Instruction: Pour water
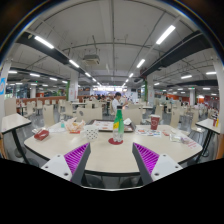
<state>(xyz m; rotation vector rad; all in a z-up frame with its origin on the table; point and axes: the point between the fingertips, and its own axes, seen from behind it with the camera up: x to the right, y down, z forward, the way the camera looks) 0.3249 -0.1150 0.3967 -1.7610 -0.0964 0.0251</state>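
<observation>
Ahead of the gripper point(112, 160), a green bottle point(118, 123) stands upright on the white bench point(60, 145), beyond the fingertips and untouched. Jaws are apart, holding nothing, purple pads point(77, 155) facing inward. A red cup point(154, 122) sits right of the bottle, a red item point(42, 133) well left. A person point(117, 102) stands beyond the bench.

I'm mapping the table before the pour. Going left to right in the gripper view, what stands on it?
Red item → white cup → green bottle → red cup, all on the table. The gripper is open and holds nothing; the bottle stands beyond its fingers.
</observation>
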